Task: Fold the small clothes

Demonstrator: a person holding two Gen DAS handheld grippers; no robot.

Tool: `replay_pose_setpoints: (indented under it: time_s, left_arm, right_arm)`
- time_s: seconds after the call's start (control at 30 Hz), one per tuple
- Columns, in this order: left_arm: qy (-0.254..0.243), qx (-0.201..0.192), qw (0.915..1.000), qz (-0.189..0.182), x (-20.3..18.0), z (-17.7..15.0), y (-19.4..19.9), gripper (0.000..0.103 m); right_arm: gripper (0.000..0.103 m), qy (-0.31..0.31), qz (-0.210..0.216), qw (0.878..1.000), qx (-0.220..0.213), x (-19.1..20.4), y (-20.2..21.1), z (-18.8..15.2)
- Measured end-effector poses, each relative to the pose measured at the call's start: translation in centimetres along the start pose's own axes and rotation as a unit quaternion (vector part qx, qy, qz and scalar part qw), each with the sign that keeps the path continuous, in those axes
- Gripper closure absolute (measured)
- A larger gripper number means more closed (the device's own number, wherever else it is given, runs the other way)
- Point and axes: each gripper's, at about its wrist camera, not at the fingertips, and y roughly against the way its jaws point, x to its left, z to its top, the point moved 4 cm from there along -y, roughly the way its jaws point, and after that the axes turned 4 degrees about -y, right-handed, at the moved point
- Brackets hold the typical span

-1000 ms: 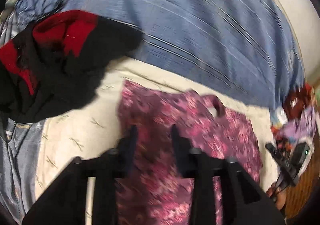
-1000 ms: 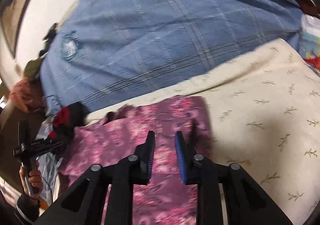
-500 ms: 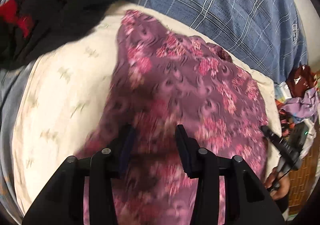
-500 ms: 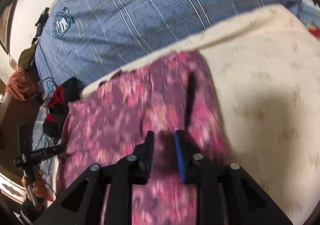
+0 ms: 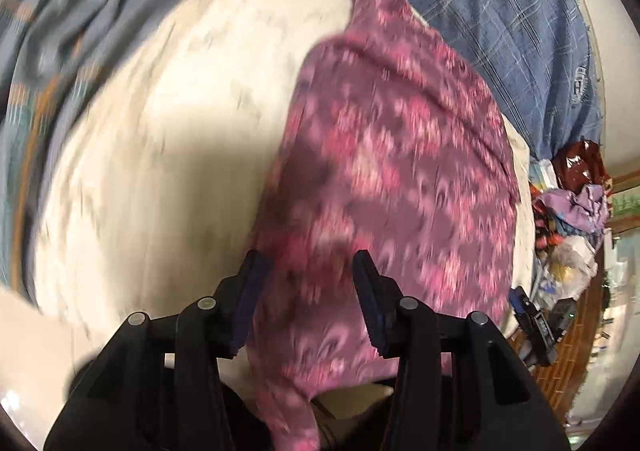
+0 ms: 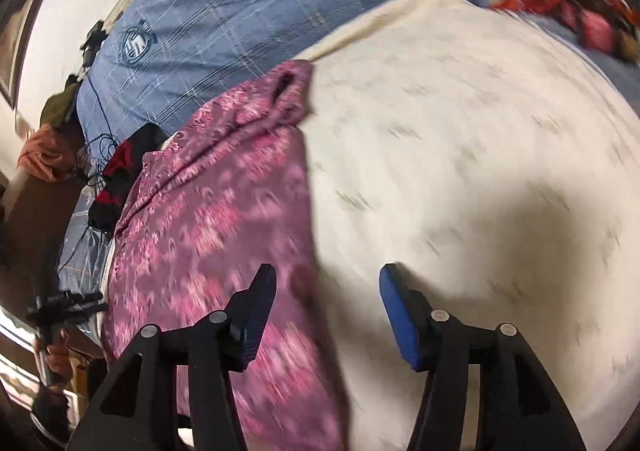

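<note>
Your right gripper [image 6: 326, 301] has just been opening; its jaws now stand spread with nothing pinched, straddling the right edge of the pink floral garment [image 6: 224, 219]. That garment lies lengthwise on the cream sheet [image 6: 460, 155], its far end near the blue plaid cover [image 6: 240, 3], narrower than a second ago, so the fold looks laid. Your left gripper [image 5: 308, 283] has opened slightly; cloth sits between its part-spread jaws, though blur hides whether the pads press it. Judge the release underway.
</note>
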Motion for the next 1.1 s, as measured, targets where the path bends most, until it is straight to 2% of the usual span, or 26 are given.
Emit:
replay_pose_setpoints:
  time_s: [0.1, 0.13, 0.17, 0.33, 0.47, 0.57, 0.7, 0.8, 0.83, 0.87, 0.9, 0.93, 0.97, 1.03, 1.1]
  left_arm:
    - [-0.011, 0.007, 0.9999, -0.006, -0.3, -2.4, -0.2, 0.057]
    - [-0.017, 0.007, 0.9998, -0.006, -0.5, -3.1, -0.2, 0.054]
    - [-0.024, 0.010, 0.9996, -0.008, -0.8, -4.0, -0.2, 0.050]
    - [-0.045, 0.022, 0.9988, -0.001, -1.0, -7.0, 0.4, 0.049]
    - [-0.041, 0.046, 0.9981, -0.008, -0.4, -9.3, 0.0, 0.044]
    - [-0.043, 0.070, 0.9966, -0.005, -0.1, -10.7, -1.1, 0.044]
    - [-0.060, 0.079, 0.9950, 0.012, -0.3, -11.5, -2.2, 0.044]
    - [-0.073, 0.083, 0.9938, 0.014, -0.7, -11.8, -2.8, 0.044]
    - [-0.077, 0.082, 0.9935, 0.016, -0.8, -11.9, -2.9, 0.045]
    - [-0.084, 0.082, 0.9929, 0.021, -0.9, -12.0, -2.9, 0.047]
    - [-0.089, 0.081, 0.9925, 0.021, -1.1, -12.1, -3.0, 0.054]
    - [-0.092, 0.083, 0.9922, 0.017, -1.3, -12.2, -3.0, 0.079]
    - [-0.094, 0.087, 0.9917, 0.010, -1.4, -12.3, -3.0, 0.098]
    - [-0.092, 0.083, 0.9923, -0.006, -1.5, -12.3, -2.7, 0.098]
    - [-0.088, 0.071, 0.9928, -0.040, -1.8, -12.3, -1.7, 0.098]
  right_arm:
    - [0.047, -0.016, 0.025, 1.000, 0.005, -1.0, 1.1, -1.9]
    - [0.046, -0.018, 0.034, 0.999, 0.012, -1.0, 1.2, -2.5]
    - [0.046, -0.018, 0.043, 0.999, 0.020, -1.0, 1.3, -3.2]
    - [0.046, 0.017, 0.068, 0.995, 0.076, 0.4, 1.1, -7.0]
    - [0.043, 0.063, 0.064, 0.990, 0.108, 2.0, 0.5, -9.2]
    - [0.043, 0.068, 0.064, 0.988, 0.126, 2.3, 0.1, -9.8]
    - [0.043, 0.074, 0.061, 0.982, 0.160, 2.1, -0.5, -10.8]
    - [0.048, 0.097, 0.048, 0.978, 0.179, 2.4, -1.0, -11.6]
    - [0.056, 0.108, 0.041, 0.976, 0.187, 2.4, -1.1, -11.8]
    - [0.074, 0.116, 0.037, 0.974, 0.193, 2.5, -1.2, -12.0]
    - [0.085, 0.129, 0.032, 0.970, 0.202, 2.6, -1.4, -12.3]
    - [0.096, 0.136, 0.031, 0.968, 0.207, 2.4, -1.5, -12.5]
    - [0.096, 0.138, 0.032, 0.968, 0.209, 2.4, -1.5, -12.6]
    - [0.096, 0.127, 0.054, 0.969, 0.206, 2.3, -0.8, -12.6]
    - [0.097, 0.106, 0.089, 0.971, 0.197, 2.5, 0.1, -12.3]
